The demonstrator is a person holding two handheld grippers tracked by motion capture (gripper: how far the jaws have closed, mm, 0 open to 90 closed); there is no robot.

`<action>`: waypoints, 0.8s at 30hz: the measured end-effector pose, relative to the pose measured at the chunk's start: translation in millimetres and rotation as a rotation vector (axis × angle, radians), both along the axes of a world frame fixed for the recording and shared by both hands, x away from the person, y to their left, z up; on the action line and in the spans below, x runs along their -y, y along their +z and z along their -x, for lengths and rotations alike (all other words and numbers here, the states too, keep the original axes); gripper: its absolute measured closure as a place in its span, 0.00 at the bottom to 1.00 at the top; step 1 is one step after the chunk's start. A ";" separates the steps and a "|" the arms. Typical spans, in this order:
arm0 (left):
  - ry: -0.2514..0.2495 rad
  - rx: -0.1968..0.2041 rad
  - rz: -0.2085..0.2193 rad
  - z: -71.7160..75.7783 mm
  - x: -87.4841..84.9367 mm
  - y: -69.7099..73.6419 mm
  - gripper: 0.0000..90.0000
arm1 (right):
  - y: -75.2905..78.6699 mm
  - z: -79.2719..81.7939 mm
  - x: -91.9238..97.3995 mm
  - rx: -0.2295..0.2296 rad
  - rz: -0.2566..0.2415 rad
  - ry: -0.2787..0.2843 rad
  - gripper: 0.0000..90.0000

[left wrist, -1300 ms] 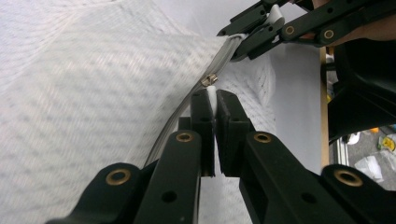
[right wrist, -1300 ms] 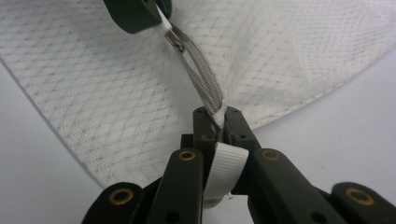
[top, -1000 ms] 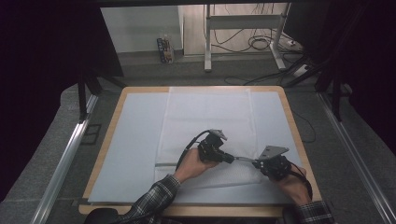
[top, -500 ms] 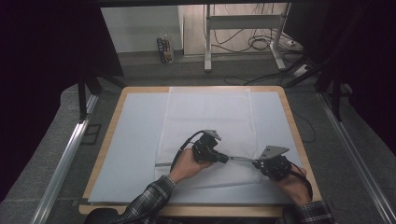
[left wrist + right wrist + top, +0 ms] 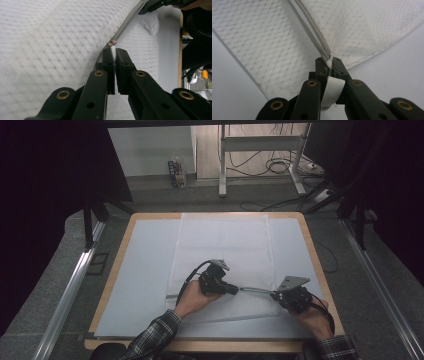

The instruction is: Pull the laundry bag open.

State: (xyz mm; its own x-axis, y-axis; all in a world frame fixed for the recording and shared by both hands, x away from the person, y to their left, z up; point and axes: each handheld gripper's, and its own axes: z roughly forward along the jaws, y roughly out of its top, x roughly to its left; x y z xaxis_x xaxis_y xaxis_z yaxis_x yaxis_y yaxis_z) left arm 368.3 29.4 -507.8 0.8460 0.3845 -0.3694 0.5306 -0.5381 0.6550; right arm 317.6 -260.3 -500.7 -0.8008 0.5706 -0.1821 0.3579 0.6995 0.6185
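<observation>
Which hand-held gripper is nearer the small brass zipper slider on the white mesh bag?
Left. The left hand-held gripper pinches the white pull right beside the brass zipper slider; the right hand-held gripper clamps the white mesh bag at the zipper's far end.

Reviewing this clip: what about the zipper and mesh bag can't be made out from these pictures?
- Zipper pull, left gripper view: mostly hidden between the shut jaws.
- Zipper, high view: too small to tell open from closed.
- Tab, right gripper view: its upper end is hidden between the jaws.
- Mesh bag, high view: the near edge is covered by the hands.
</observation>
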 end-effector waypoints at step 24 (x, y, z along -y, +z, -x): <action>0.052 0.006 0.011 8.1 -30.4 0.0 0.97 | 0.2 1.0 0.4 -0.004 -0.006 -0.002 0.94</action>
